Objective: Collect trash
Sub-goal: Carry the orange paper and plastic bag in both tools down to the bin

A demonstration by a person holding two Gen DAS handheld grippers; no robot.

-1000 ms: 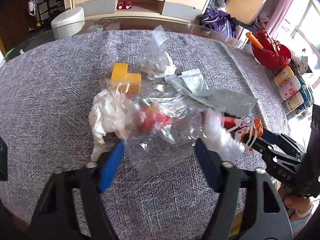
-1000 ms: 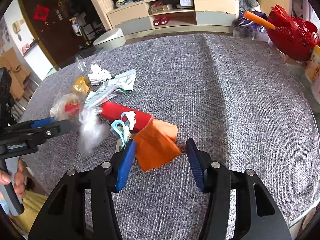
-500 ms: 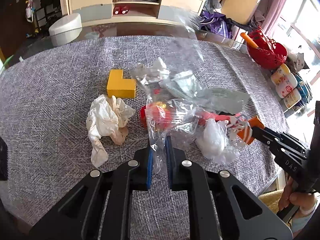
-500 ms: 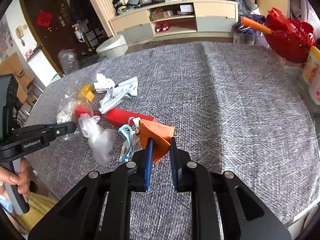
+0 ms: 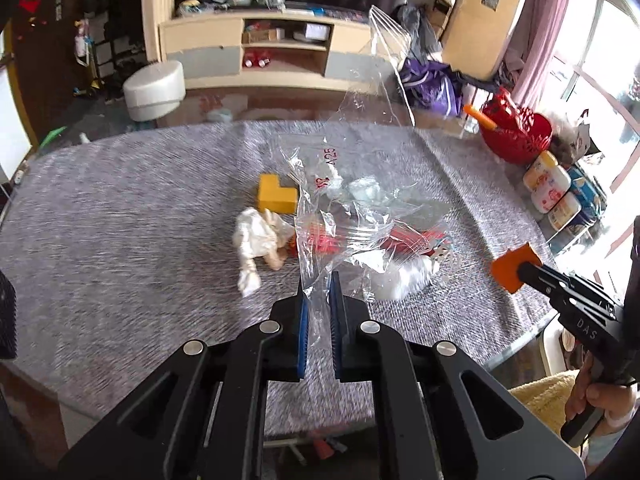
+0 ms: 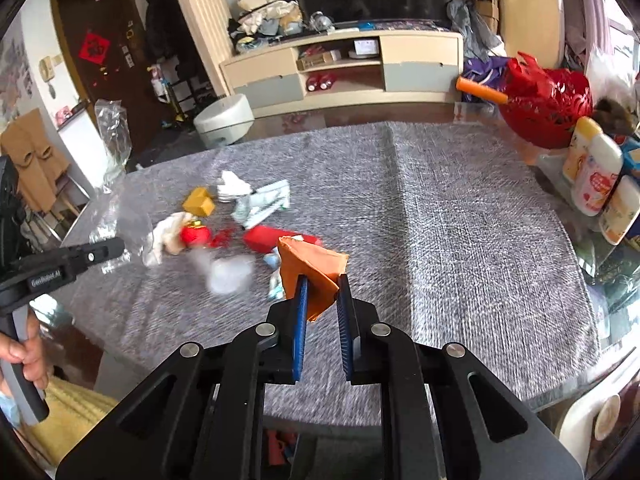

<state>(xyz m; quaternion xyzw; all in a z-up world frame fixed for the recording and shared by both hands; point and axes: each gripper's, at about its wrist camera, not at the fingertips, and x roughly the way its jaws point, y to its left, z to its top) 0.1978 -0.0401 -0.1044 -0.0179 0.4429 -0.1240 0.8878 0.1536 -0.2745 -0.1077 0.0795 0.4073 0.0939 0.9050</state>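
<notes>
My left gripper (image 5: 318, 286) is shut on a clear plastic bag (image 5: 352, 184) and holds it up above the grey table (image 5: 120, 208); the bag also shows in the right wrist view (image 6: 114, 132). My right gripper (image 6: 322, 286) is shut on an orange paper scrap (image 6: 310, 270), lifted off the table; it also shows in the left wrist view (image 5: 514, 266). On the table lie a crumpled white tissue (image 5: 258, 236), a red wrapper (image 6: 262, 238), a small red item (image 6: 195, 235), a clear plastic wad (image 6: 230, 274) and a pale green wrapper (image 6: 264, 204).
A yellow L-shaped block (image 5: 276, 198) lies behind the tissue. A red basket (image 6: 546, 106) and white bottles (image 6: 596, 176) stand at the table's right edge. A cabinet (image 5: 272, 50) and white stool (image 5: 154, 88) are beyond the table.
Both grippers closed, the left on the clear bag, the right on the orange scrap, then lifted them off the table and drew back.
</notes>
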